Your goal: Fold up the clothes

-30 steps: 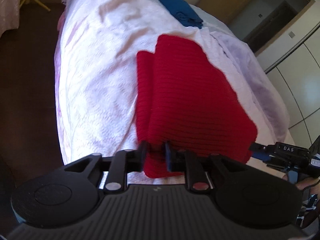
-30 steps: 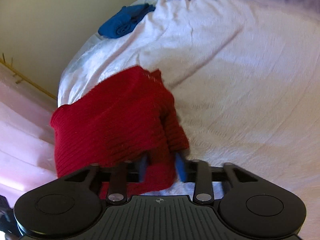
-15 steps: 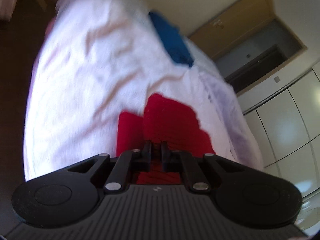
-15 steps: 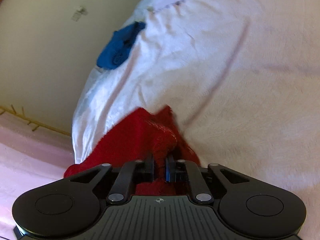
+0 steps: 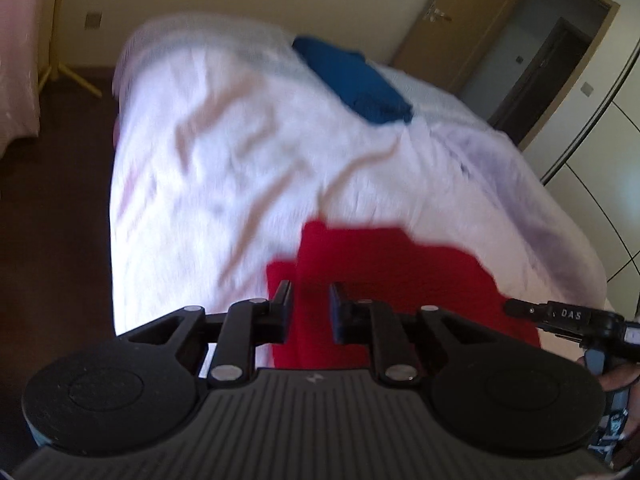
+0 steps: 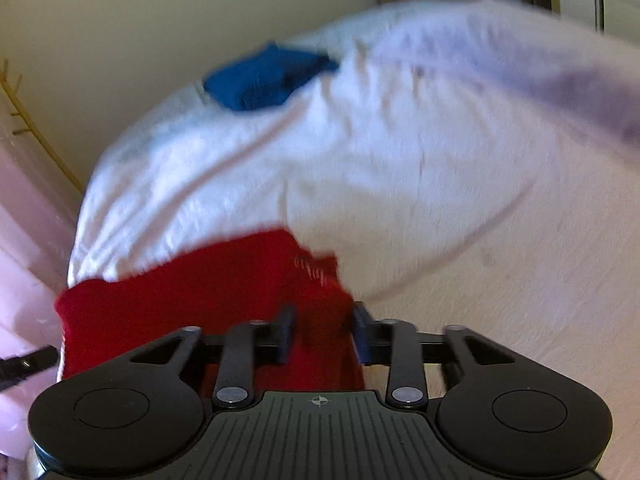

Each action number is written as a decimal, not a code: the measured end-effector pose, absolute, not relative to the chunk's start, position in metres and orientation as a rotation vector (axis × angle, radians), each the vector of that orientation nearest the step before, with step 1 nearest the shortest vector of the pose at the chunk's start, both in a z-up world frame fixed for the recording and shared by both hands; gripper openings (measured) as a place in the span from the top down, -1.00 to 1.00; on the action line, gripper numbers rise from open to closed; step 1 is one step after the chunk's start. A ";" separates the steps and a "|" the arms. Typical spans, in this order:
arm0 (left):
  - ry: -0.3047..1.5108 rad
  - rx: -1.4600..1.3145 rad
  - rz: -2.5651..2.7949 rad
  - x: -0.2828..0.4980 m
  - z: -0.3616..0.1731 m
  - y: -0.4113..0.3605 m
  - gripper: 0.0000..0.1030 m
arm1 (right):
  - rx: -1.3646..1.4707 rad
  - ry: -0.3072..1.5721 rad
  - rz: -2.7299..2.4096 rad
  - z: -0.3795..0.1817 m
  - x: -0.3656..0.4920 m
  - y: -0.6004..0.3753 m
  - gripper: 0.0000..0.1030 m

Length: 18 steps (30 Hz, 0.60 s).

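A red ribbed knit sweater (image 5: 384,276) lay folded on the near part of the bed (image 5: 224,168), whose white cover was creased. The left gripper (image 5: 310,308) and right gripper (image 6: 322,330) both had fingers apart above the knit. A crumpled blue garment (image 5: 356,84) lay at the far end.

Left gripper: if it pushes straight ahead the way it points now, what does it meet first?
Probably the red knit sweater directly ahead of the open left gripper, lying on the white bedspread; depth is unclear.

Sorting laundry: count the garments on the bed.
2: a red sweater at the near edge by both grippers, and a blue garment folded at the far end. Others may lie out of view.
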<state>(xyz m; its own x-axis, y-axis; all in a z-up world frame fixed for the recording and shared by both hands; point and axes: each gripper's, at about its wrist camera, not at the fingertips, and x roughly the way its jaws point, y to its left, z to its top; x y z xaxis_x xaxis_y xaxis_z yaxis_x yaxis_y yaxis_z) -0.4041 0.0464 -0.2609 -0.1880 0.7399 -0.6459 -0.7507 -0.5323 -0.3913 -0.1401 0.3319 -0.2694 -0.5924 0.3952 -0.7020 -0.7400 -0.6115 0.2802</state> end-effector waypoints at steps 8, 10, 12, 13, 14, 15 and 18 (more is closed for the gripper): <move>0.272 -0.975 1.808 -0.395 -0.283 0.117 0.71 | -0.918 0.618 2.293 -0.294 -0.185 0.336 0.19; 0.327 -1.022 1.818 -0.400 -0.303 0.132 0.78 | -0.943 0.634 2.265 -0.310 -0.189 0.346 0.19; 0.357 -1.061 1.829 -0.404 -0.313 0.140 0.79 | -0.967 0.650 2.236 -0.326 -0.192 0.356 0.19; 0.356 -1.076 1.837 -0.405 -0.310 0.140 0.79 | -0.958 0.680 2.222 -0.326 -0.189 0.360 0.19; 0.359 -1.091 1.842 -0.404 -0.305 0.139 0.80 | -0.933 0.723 2.207 -0.319 -0.182 0.364 0.19; 0.354 -1.106 1.847 -0.402 -0.298 0.136 0.80 | -0.909 0.735 2.198 -0.310 -0.174 0.363 0.19; 0.316 -1.144 1.858 -0.394 -0.273 0.120 0.80 | -0.838 0.710 2.183 -0.277 -0.149 0.346 0.19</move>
<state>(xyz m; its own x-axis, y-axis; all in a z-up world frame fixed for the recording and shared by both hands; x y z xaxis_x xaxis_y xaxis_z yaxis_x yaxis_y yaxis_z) -0.3935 0.1202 -0.2725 -0.1634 0.5603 -0.8120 -0.7975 -0.5596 -0.2257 -0.1494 0.3462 -0.2765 -0.5587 0.3979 -0.7277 -0.7500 -0.6170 0.2384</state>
